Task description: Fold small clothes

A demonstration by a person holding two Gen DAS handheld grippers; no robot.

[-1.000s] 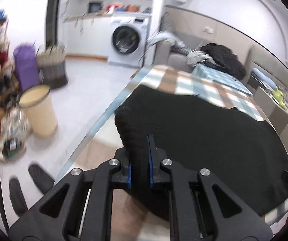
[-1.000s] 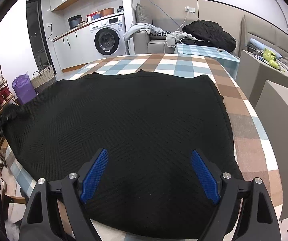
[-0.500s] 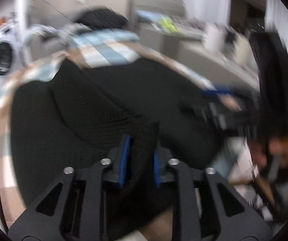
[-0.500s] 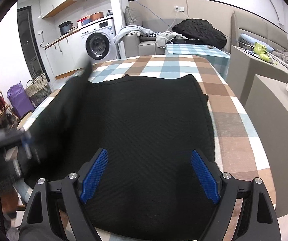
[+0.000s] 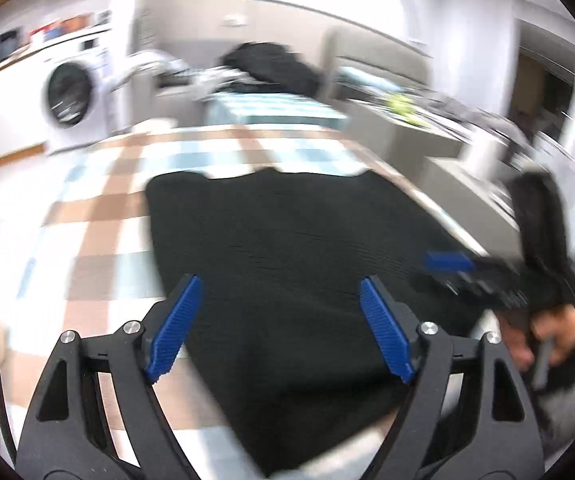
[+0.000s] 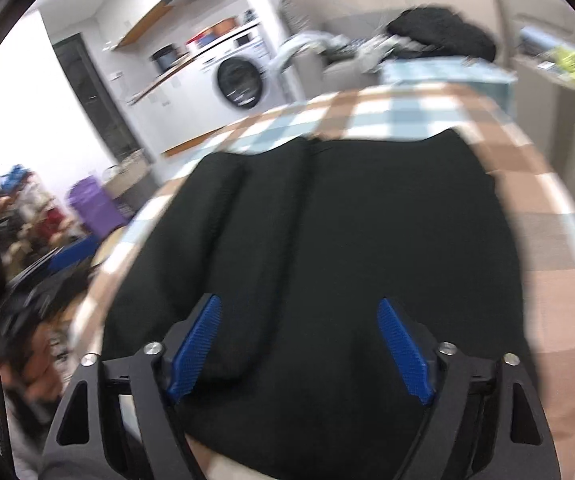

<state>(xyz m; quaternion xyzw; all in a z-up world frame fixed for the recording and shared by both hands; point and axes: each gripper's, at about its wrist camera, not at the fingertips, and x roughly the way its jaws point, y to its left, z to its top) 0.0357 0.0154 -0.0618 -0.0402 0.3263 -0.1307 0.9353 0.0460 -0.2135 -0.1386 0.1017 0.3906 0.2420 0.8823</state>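
Left gripper [image 5: 279, 328] has just been opening, nothing between its jaws; right gripper [image 6: 301, 354] gapes too, just narrowing. Black garment [image 5: 287, 240] lies mid-frame on the checked table [image 5: 99, 208], one side folded over. Next: grab another edge.

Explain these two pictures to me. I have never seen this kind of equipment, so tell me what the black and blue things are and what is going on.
A person holds one handheld two-finger gripper in each hand; no robot arm is involved. Each picture comes from a fisheye camera on one gripper, looking along its blue-padded fingers. The left gripper has just been opening and holds nothing. The right gripper is open too, empty. Beneath both lies a black knitted garment, one side folded over, on a checked tablecloth. Both views are motion-blurred.
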